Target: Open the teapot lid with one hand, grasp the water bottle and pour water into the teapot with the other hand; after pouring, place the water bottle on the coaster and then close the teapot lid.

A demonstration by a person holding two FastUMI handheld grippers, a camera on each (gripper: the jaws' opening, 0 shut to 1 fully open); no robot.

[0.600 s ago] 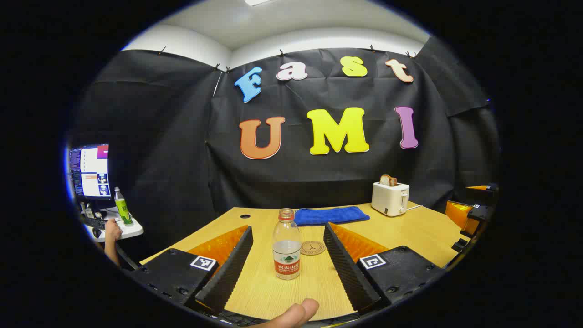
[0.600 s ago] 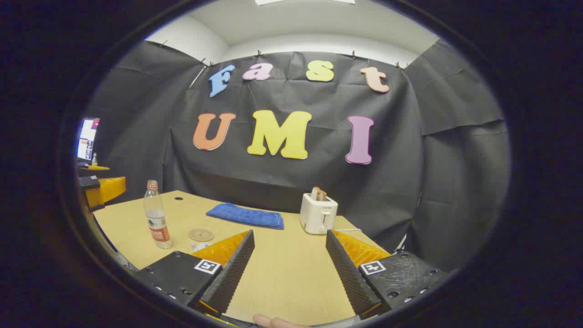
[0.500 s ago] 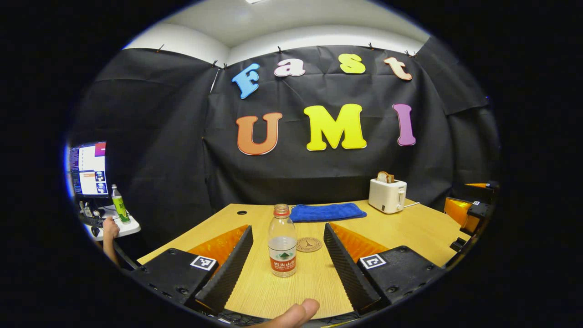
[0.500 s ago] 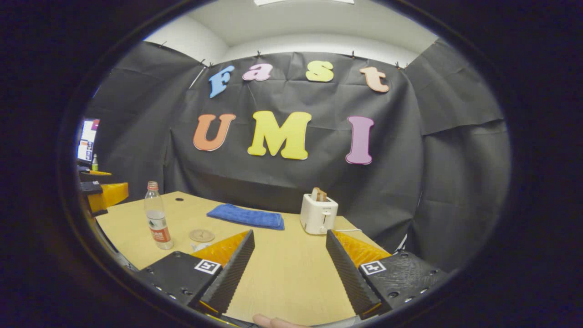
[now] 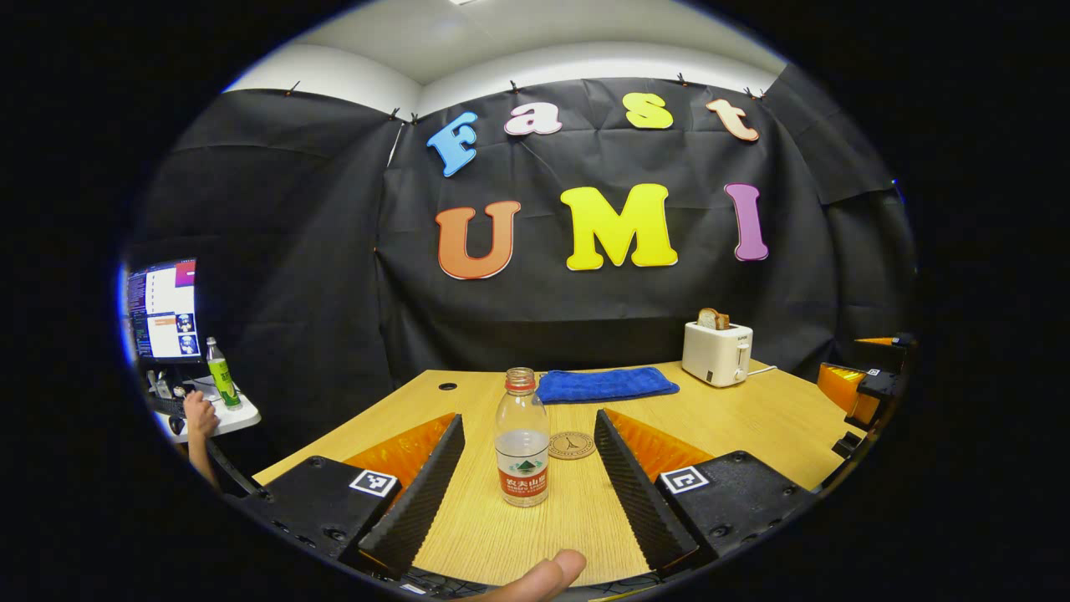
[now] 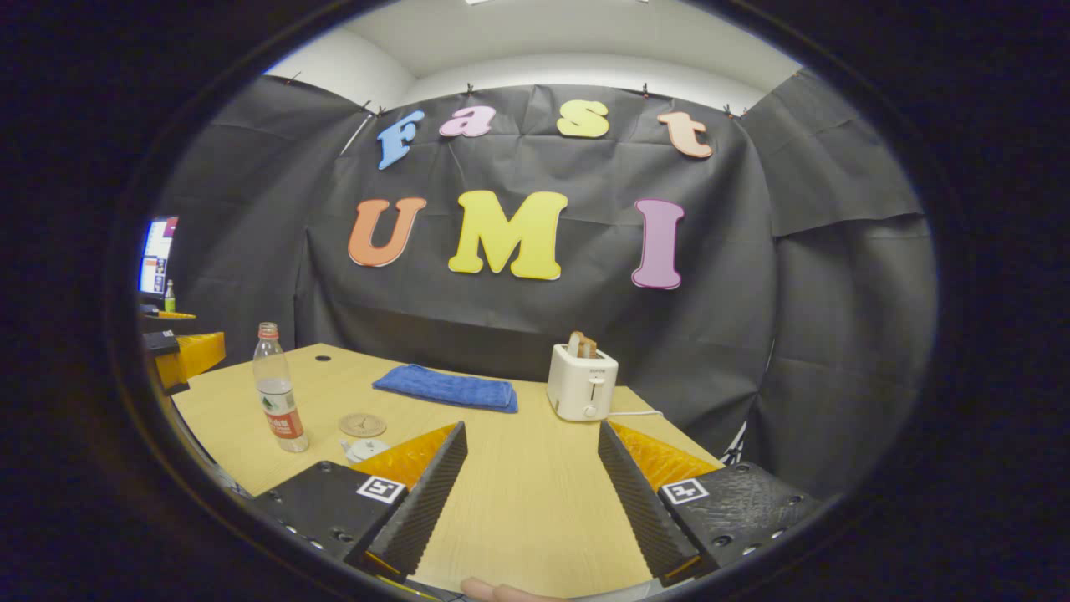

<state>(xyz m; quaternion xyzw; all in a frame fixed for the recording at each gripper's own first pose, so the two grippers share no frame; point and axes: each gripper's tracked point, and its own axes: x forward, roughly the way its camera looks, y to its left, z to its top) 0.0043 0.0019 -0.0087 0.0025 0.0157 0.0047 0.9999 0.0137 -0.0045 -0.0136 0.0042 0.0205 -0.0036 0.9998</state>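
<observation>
Left gripper view, nearest first: the left gripper hangs above the pale wooden table with its jaws spread wide, touching nothing, and a fingertip of the holding hand shows at the bottom edge. Between the two fingers, clear of both, the clear plastic water bottle with an orange cap and red label stands upright, long axis vertical, neck pointing up, partly filled. Just beyond it and slightly right lies the round brown coaster, flat on the table and apart from the bottle. Farther on rests a folded blue cloth, and beyond that to the right a white toaster holding a slice of bread. At the far right edge the right gripper shows in part.

Right gripper view: the right gripper also stands wide open above bare table, gripping nothing. Left of its left finger a small white object, possibly the teapot's lid, peeks out; what it is cannot be told. Beyond it lies the coaster, then the upright bottle farther left. The blue cloth and toaster sit ahead.
</observation>
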